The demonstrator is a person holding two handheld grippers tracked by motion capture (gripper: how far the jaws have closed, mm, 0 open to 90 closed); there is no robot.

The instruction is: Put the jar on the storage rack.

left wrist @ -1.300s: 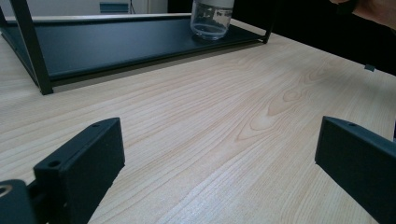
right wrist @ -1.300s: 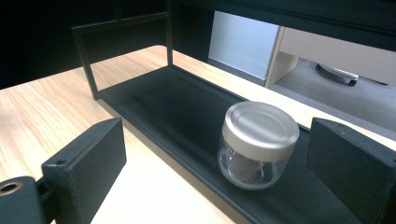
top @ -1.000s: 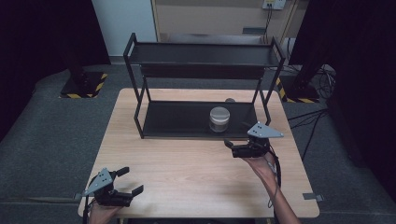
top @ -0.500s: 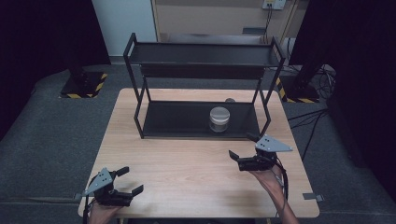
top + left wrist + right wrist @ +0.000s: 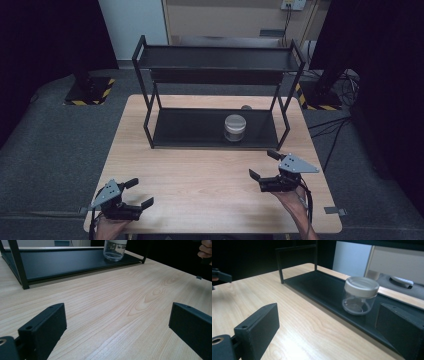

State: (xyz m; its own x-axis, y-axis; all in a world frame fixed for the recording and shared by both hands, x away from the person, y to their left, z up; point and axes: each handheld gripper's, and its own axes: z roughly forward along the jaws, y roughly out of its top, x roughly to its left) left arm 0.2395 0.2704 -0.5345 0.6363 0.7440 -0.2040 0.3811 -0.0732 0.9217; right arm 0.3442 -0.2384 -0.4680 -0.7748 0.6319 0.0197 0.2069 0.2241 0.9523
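A clear jar with a white lid (image 5: 235,127) stands upright on the lower shelf of a black two-tier rack (image 5: 200,135), right of its middle. My right gripper (image 5: 261,164) hovers over the table in front of the rack's right end, open and holding nothing. In the right gripper view its gripper (image 5: 327,327) faces the jar (image 5: 360,296), with bare table between them. My left gripper (image 5: 141,193) sits at the front left corner, open. The left gripper view has its gripper (image 5: 117,325) wide apart over bare wood, with the jar (image 5: 113,250) far off.
The wooden table (image 5: 200,175) is bare between the rack and its front edge. The rack's upper shelf (image 5: 215,57) holds nothing. A small round thing (image 5: 246,107) lies on the table behind the rack. Dark floor surrounds the table.
My right gripper has drawn back from the rack's right front post toward the table's front edge, still open. The left gripper and the jar have stayed put.
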